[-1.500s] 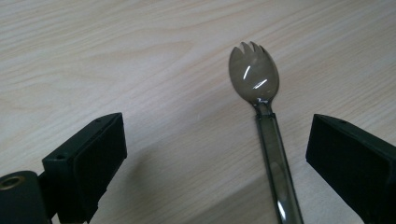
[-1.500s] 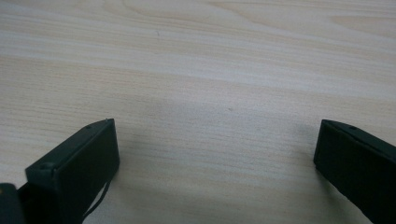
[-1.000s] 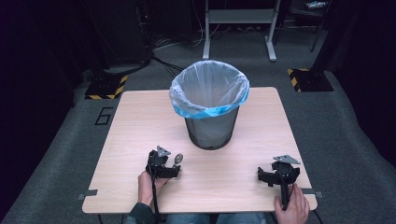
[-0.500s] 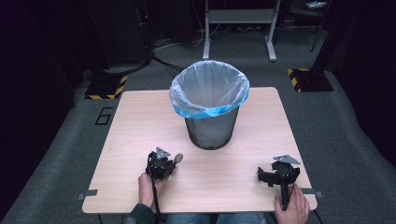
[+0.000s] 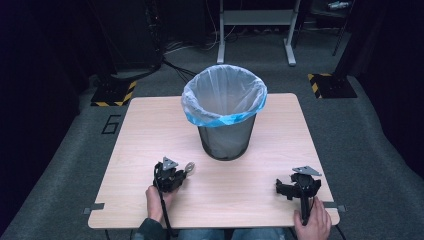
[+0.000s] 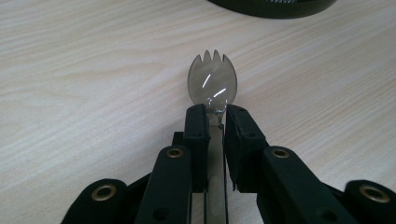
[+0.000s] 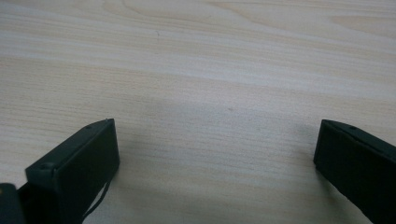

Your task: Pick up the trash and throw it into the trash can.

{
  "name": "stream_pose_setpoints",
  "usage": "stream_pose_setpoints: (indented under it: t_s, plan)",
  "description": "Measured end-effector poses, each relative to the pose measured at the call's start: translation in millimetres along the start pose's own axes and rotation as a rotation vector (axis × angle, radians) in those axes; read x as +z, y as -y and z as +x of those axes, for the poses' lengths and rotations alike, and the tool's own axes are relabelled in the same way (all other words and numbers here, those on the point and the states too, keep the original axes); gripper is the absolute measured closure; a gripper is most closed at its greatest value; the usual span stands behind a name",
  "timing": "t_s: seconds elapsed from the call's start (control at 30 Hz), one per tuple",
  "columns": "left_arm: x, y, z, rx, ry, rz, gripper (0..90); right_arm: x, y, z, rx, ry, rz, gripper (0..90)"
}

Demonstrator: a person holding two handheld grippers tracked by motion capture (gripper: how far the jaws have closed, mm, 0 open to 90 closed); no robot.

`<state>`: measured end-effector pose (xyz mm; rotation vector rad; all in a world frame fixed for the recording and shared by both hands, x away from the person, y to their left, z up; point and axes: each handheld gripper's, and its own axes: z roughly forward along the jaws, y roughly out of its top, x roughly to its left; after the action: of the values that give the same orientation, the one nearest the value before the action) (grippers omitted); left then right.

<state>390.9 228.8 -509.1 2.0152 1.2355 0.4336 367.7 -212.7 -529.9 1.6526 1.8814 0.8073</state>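
Note:
A clear plastic spork (image 6: 212, 84) lies flat on the wooden table (image 5: 145, 135), its tines pointing toward the bin. My left gripper (image 6: 215, 114) is shut on the spork's handle just behind the bowl. From above, the left gripper (image 5: 180, 173) sits at the near left of the table with the spork (image 5: 189, 168) sticking out toward the right. At the near right, my right gripper (image 5: 299, 186) rests open; its jaws (image 7: 215, 140) stand wide apart over bare wood with nothing between them.
A black mesh waste bin (image 5: 225, 142) with a blue-rimmed clear liner (image 5: 224, 95) stands at the table's middle, beyond both grippers. Its base edge (image 6: 271, 5) lies just ahead of the spork. Dark floor and a metal stand (image 5: 255, 20) lie beyond the table.
The left gripper's jaws, wider one second ago, have closed on the spork's handle. The right gripper has stayed in place.

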Motion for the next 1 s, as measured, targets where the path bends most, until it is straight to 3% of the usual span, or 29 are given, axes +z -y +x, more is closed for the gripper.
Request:
stream_pose_setpoints:
  t_s: [1.0]
  plan:
    - [-29.8,-23.7,10.7,0.025,-0.019,-0.048,79.0,0.2,-0.1,-0.2,-0.003,-0.001,-0.002,0.0]
